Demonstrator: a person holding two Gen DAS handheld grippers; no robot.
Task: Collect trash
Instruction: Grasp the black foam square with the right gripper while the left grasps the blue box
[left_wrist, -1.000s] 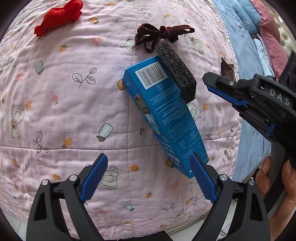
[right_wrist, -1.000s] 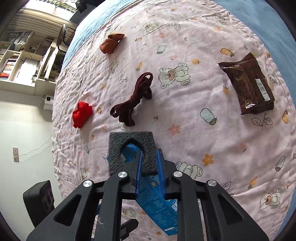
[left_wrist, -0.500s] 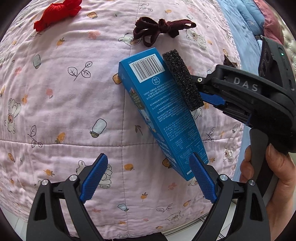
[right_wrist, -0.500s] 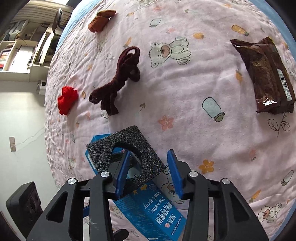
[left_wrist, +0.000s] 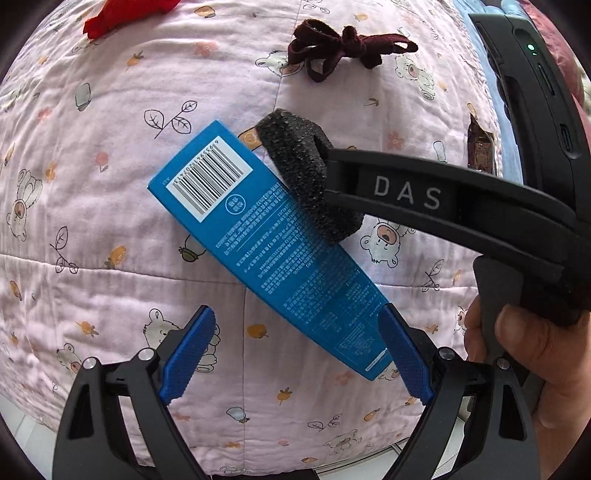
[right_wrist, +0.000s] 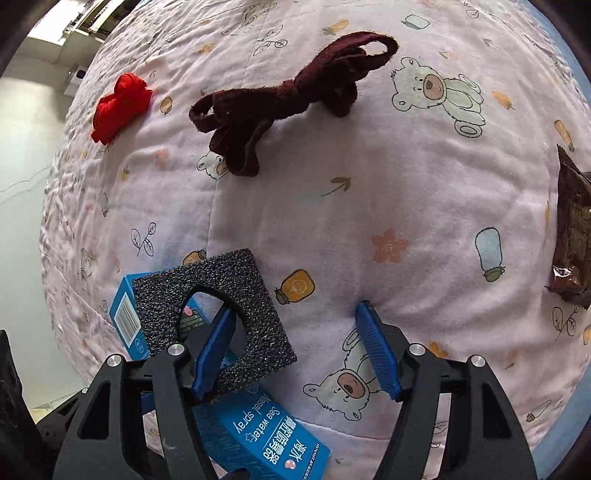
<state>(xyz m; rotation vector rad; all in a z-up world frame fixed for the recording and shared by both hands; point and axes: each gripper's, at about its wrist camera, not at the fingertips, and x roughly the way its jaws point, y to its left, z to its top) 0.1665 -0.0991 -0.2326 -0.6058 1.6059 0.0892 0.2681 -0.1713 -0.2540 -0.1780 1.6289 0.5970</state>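
The black foam piece, a square with a hole cut through it, lies tilted on the near end of the blue nasal-spray box, and the box lies flat on the pink quilt near its edge. Both look like trash and neither is collected yet; a brown snack wrapper farther to the right on the quilt is also left, so the task seems to be at an early stage, with no bin in view. The right gripper has just been opening — its jaws stand about half apart, the left blue pad reaching through the foam's hole and touching it, the other pad clear over bare quilt, so nothing is clamped. The left gripper hangs wide open over the box's far end, its right pad just beside the box corner, holding nothing. A dark red cloth tie and a red bundle lie well apart beyond.
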